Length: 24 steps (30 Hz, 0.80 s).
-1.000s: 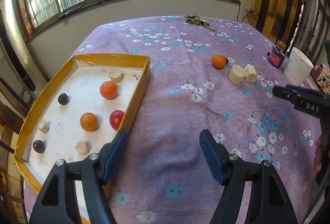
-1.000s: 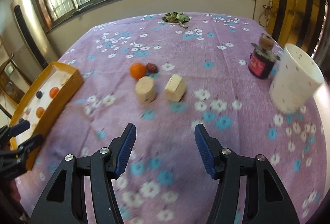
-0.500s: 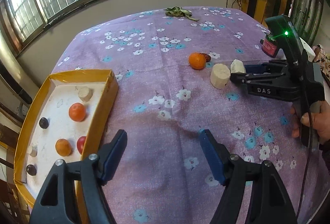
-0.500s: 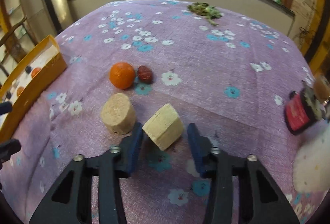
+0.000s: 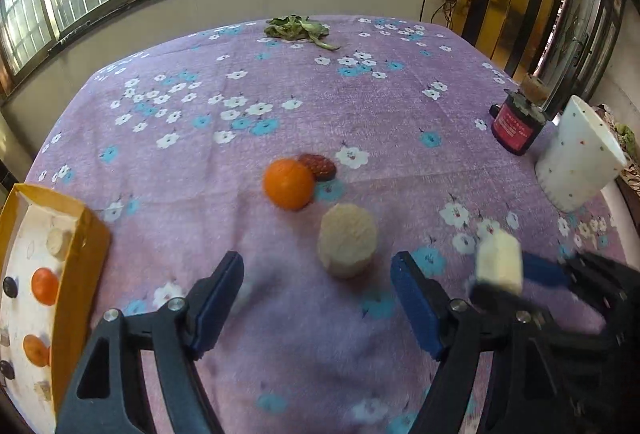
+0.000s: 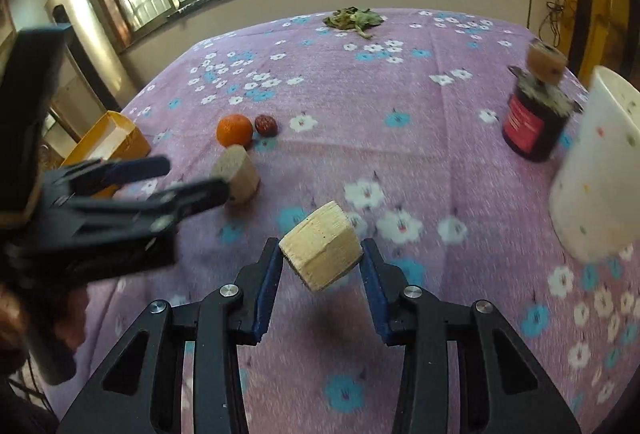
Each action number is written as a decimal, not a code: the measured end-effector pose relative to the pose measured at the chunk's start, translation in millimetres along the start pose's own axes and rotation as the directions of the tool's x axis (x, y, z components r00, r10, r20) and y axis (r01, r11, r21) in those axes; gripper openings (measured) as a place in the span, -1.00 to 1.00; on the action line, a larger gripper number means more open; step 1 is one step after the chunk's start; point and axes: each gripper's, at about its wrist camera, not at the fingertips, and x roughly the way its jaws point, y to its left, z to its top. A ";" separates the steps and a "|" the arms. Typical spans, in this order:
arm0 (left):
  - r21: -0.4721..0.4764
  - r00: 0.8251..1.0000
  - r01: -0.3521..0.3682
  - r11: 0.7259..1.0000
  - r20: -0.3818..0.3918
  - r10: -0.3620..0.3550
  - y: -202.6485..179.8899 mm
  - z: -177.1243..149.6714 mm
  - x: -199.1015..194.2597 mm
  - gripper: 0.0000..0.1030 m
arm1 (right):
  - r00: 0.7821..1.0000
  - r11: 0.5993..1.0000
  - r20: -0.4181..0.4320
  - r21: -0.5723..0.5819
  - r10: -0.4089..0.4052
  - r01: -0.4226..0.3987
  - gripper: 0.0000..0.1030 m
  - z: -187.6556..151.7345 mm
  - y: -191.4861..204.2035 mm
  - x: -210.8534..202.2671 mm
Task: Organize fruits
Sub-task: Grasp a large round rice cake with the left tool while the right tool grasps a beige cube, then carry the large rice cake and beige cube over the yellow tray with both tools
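The right gripper (image 6: 322,260) pinches a tilted pale chunk (image 6: 321,252) by its corners; it could twist free. The left gripper (image 5: 316,296) is spread.

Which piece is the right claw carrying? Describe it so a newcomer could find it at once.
On the purple flowered tablecloth, look near the camera, between the blue pads of the right claw. Clamped there, lifted off the cloth, is a pale cream faceted chunk. Unlike the rounder pale cylinder lying beside the orange, it has flat angular sides.

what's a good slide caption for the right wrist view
Right tool grips a pale chunk above the floral cloth; orange behind.
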 end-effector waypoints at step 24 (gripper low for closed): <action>-0.018 0.990 0.134 0.991 -0.040 -0.135 60.9 -93.9 -65.9 -0.29 | 0.998 0.996 -0.019 0.073 -0.057 0.059 -0.25 -66.7 59.6 -44.1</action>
